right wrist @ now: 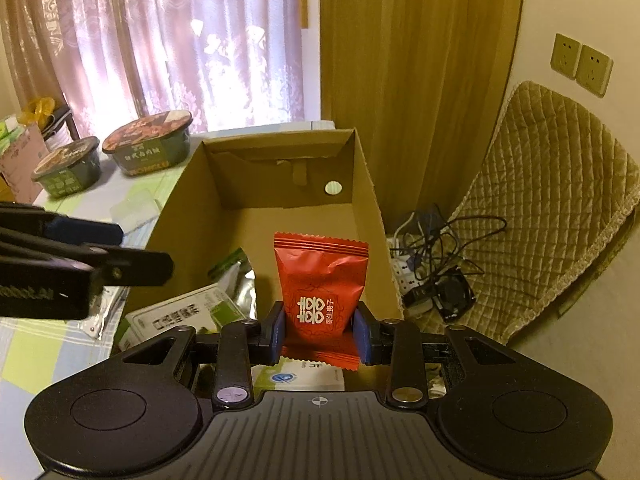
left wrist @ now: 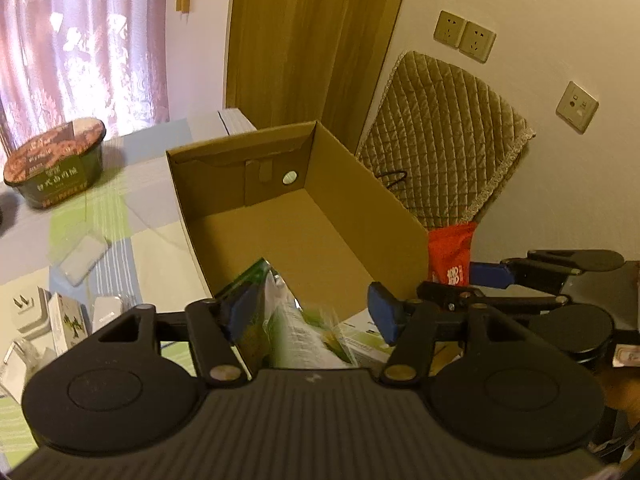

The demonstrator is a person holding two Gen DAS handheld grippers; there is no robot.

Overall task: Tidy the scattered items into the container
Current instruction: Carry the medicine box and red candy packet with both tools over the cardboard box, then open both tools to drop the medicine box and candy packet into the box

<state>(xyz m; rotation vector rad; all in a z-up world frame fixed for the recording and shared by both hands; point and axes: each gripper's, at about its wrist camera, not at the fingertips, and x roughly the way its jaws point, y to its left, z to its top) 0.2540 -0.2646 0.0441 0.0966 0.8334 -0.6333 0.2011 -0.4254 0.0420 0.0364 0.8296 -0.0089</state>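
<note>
1. A red packet (right wrist: 320,280) is clamped near its lower end between the blue pads (right wrist: 277,330) of the right gripper (right wrist: 320,330). It is held upright, long axis vertical, its top crimp toward the far wall of the box (right wrist: 280,176).
2. The packet is seen over the near, right part of the open box; the floor there looks bare, so a straight drop is judged to be all that is needed. The right hand's tool is the nearer to it.
3. The left gripper (left wrist: 312,312) is spread wide, nothing pinched. A green pouch (left wrist: 280,320) lies between its pads, against the left pad (left wrist: 240,312), over the near left wall of the box; whether it rests inside already cannot be told.
4. A white carton (right wrist: 180,316) is seen at the near left corner, partly under the pouch; a second white carton (right wrist: 296,376) lies just below the right gripper.
5. On the checked cloth (left wrist: 120,240) left of the box, a charger (left wrist: 28,312) and small clear cases remain scattered.
6. Farther off, two noodle bowls (right wrist: 148,148) stand near the curtain (right wrist: 160,40). To the right, a quilted cushion (right wrist: 552,200) leans on the wall under sockets (right wrist: 580,62), with a tangle of cables (right wrist: 436,248) beside the box.
</note>
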